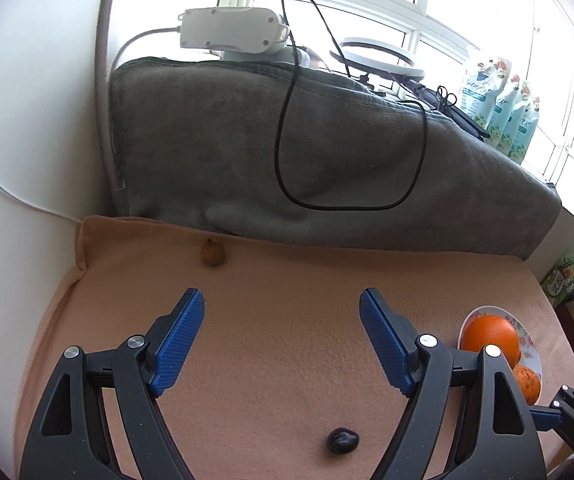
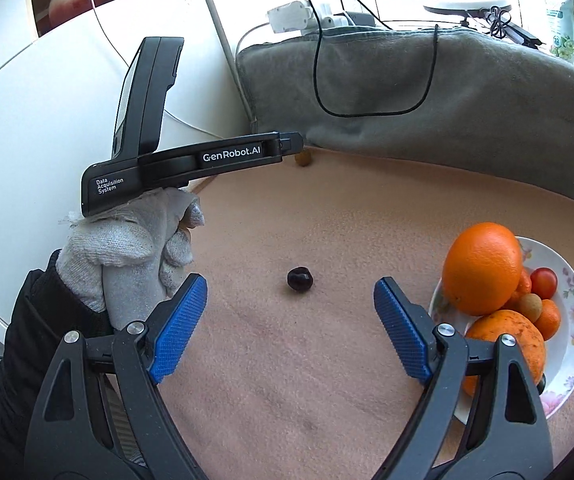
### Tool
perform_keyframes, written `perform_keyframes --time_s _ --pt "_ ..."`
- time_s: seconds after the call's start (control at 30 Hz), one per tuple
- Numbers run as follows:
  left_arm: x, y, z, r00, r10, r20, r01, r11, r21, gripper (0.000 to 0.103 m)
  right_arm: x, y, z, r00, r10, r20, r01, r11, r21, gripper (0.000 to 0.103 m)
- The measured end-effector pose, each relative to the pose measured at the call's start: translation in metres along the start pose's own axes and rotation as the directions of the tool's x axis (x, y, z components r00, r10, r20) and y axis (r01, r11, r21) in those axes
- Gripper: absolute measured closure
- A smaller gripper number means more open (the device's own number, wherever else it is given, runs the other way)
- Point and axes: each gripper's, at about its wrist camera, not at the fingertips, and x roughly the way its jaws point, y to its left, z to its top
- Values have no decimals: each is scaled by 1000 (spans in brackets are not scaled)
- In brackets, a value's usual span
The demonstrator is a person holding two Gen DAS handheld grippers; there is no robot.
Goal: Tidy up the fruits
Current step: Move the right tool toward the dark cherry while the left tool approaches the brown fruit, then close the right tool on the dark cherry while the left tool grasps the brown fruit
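A small dark fruit lies on the peach cloth; it also shows in the left wrist view, low between the left jaws. A small yellow-brown fruit sits at the far edge against the grey towel, also in the right wrist view. A floral plate at the right holds a large orange, another orange, a cherry tomato and smaller fruits. My left gripper is open and empty. My right gripper is open and empty, just short of the dark fruit.
A grey towel drapes over a raised ledge behind the cloth, with a black cable looped on it. A white wall bounds the left. The plate's rim shows at the right. Bottles stand by the window.
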Motion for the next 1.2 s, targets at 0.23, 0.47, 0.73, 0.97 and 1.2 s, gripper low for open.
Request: perform_keyframes --time_s 0.23,0.47,0.73,0.97,1.2 --pt "18 28 2 999 28 -23 -28 999 -21 23 35 11 0 999 13 -48 -12 1000 6 15" --pt "42 41 4 998 23 -55 -25 999 -35 27 74 16 2 994 -21 -104 21 1000 -1 32" --pt "73 48 6 995 14 -95 -19 998 -53 35 100 3 4 989 -41 -141 47 998 38 48" --pt "99 49 11 993 25 -117 -31 998 -48 38 105 -3 5 989 -29 -147 37 998 52 52" --pt "120 51 18 990 28 -141 -35 998 -50 44 108 -4 5 988 -20 -155 29 998 61 55"
